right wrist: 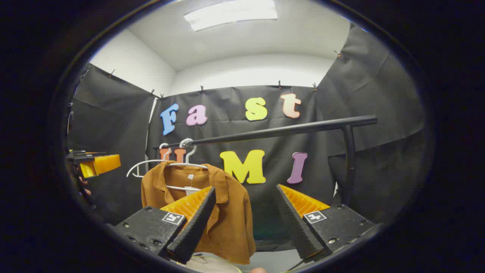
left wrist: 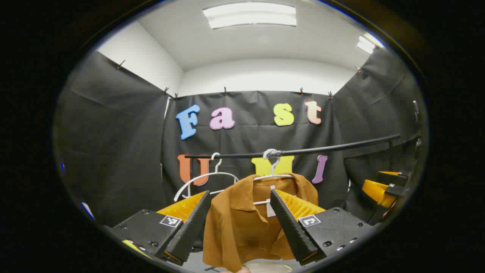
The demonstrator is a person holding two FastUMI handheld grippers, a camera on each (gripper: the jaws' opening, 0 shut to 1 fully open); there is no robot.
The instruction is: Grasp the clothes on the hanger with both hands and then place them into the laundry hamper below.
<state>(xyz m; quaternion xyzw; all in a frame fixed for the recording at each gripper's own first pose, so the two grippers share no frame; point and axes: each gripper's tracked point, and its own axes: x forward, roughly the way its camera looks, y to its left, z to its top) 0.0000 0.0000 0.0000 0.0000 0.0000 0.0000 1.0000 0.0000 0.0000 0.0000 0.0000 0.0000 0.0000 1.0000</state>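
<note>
Both hand-held grippers, left (left wrist: 238, 227) and right (right wrist: 242, 223), gaped wide, empty; tugging the brown shirt (left wrist: 242, 223) at 12 o'clock risked snagging its white hanger (left wrist: 273, 175)

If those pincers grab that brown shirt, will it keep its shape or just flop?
Probably flop: the brown shirt hangs in soft folds from its white hanger, collar drooping. It looks thin, so likely light. Once pulled off, it would probably sag between the open left gripper and right gripper.

Shirt (left wrist: 242, 223) hem and hamper (left wrist: 267, 267) cut off at bottom edge
</note>
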